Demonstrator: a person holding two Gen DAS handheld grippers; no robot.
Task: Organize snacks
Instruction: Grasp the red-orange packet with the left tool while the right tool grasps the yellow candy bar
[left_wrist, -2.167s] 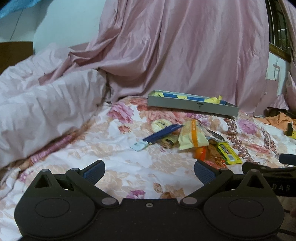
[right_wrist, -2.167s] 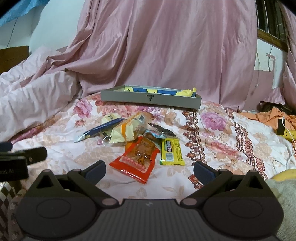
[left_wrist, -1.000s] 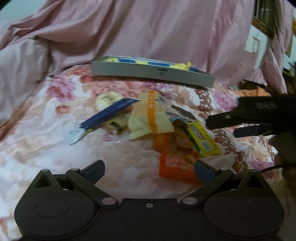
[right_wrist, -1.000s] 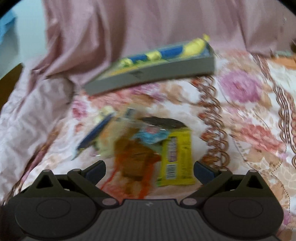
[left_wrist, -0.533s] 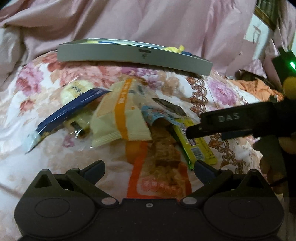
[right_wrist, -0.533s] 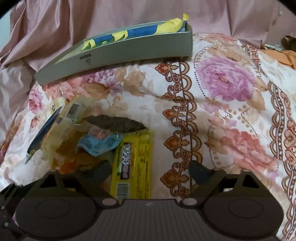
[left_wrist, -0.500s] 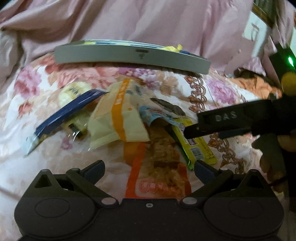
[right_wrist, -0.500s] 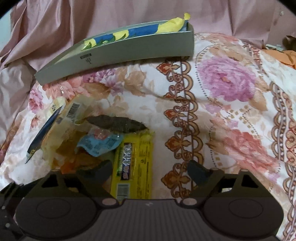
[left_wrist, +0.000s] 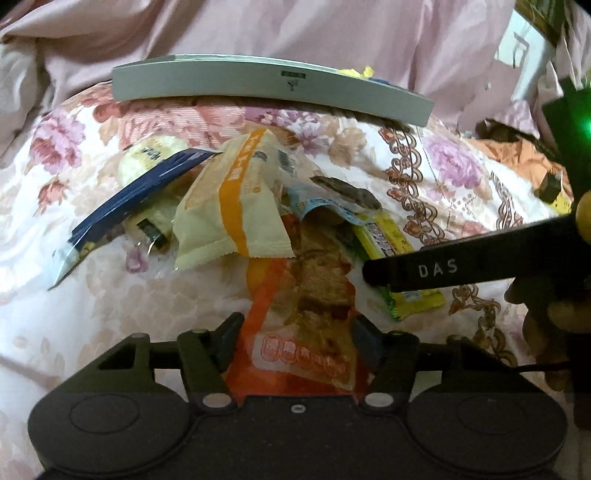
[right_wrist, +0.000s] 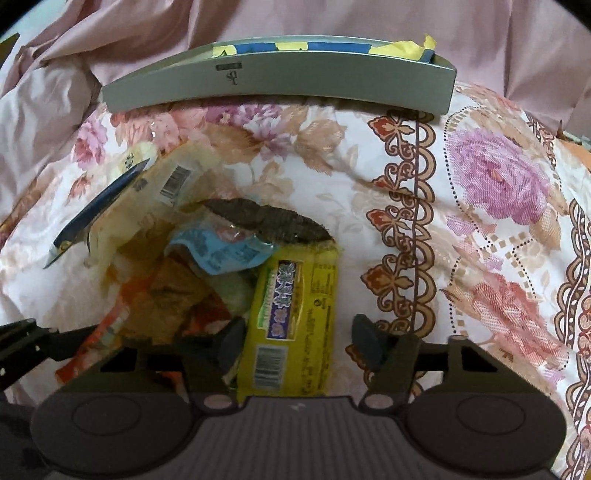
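Observation:
A heap of snack packets lies on the floral bedspread (left_wrist: 92, 295). My left gripper (left_wrist: 296, 341) has its jaws drawn in against both sides of the orange snack packet (left_wrist: 306, 332). My right gripper (right_wrist: 297, 343) straddles the yellow snack bar (right_wrist: 295, 306); its jaws are narrowed, with a gap left at the right finger. One right finger (left_wrist: 443, 271) shows in the left wrist view, lying over the yellow snack bar (left_wrist: 384, 240). A grey tray (right_wrist: 277, 77) behind the heap holds blue and yellow packets.
A cream packet with an orange stripe (left_wrist: 229, 210), a dark blue packet (left_wrist: 129, 199), a light blue wrapper (right_wrist: 221, 251) and a dark brown piece (right_wrist: 269, 219) overlap in the heap. Pink sheets hang behind the grey tray (left_wrist: 258, 83). A hand (left_wrist: 546, 314) is at the right.
Both grippers moved forward and down onto the heap and their jaws narrowed. The left now holds the orange packet between its fingers; the right has come around the yellow bar.

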